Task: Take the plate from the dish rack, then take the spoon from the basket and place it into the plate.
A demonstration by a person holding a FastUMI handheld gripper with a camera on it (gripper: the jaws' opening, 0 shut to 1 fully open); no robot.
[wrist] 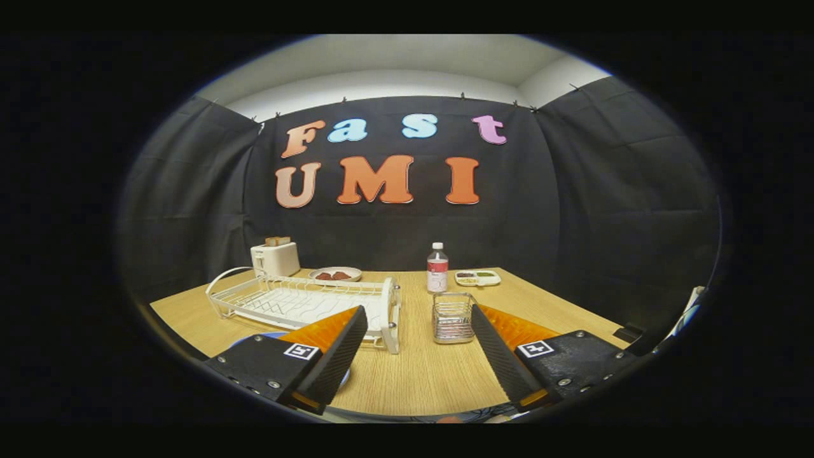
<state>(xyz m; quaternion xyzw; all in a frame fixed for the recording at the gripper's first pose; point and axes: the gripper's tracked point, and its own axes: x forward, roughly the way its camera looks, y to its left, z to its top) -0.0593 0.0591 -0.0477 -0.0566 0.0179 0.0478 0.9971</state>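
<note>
My gripper (416, 334), seen along its own two fingers: the fingers stand wide apart with nothing between them but bare wooden table (413, 375), so it holds nothing. Ahead of the left finger lies the white wire dish rack (305, 299), its slots apparently empty; I can make out no plate standing in it. A blue, rounded edge (264, 336) shows low behind the left finger, just in front of the rack, and may be the plate, though most of it is hidden and I cannot say so with certainty. Just ahead of the right finger stands the small wire basket (453, 318); whether the spoon is inside is too fine to tell through the mesh. Beyond these, near the booth wall: a toaster (275, 257), a dish of dark food (335, 275), a bottle (437, 268) and a small divided tray (477, 277). Handling, as I judge it: a spoon would be light, rigid and smooth, liable to slip or pivot between flat pads, so I would close on the handle near its upper part where it rises clear of the basket rim, fingers across its flat faces, and lift straight up to avoid snagging the wires. A plate is stiff, heavier and breakable; its rim is the only place two fingers can pinch, and it should be set down flat and gently. The basket itself looks light enough to tip if the spoon drags.
</note>
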